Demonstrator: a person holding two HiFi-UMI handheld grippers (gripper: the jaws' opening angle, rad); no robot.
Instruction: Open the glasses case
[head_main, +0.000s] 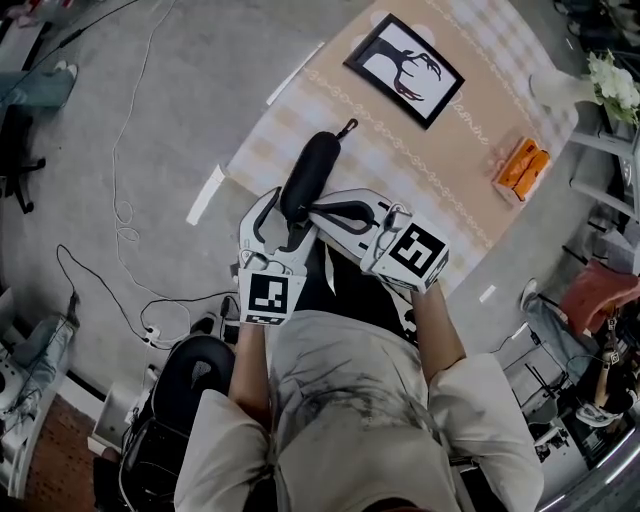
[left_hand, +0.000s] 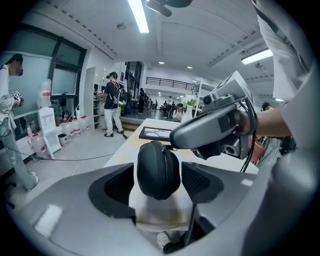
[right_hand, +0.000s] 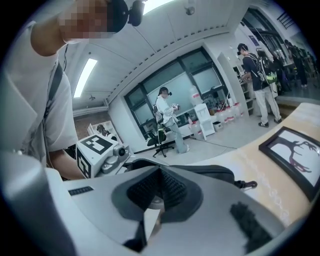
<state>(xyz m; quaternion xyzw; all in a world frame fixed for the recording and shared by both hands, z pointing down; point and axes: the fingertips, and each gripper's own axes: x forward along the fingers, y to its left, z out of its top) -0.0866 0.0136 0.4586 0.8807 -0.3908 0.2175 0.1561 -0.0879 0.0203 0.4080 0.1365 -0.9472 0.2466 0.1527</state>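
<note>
- Clearly, the left hand-held gripper (head_main: 283, 218) is closed on the near end of the glasses case (head_main: 312, 170), with its pads against both sides. It steadies the case at the 7 o'clock edge of the worktop (head_main: 440, 190).
- The case runs toward 1 o'clock with its halves together, so nothing is open yet.
- The right hand-held gripper (head_main: 318, 212) comes in from 3 o'clock, its jaws pressed together at the case's side. No view shows a zip tab between them.
- The whole opening is left to do.

Grey floor (head_main: 180, 100), ceiling strip light (left_hand: 139, 15), glazed partition (right_hand: 165, 82), office chair (right_hand: 161, 137)
</note>
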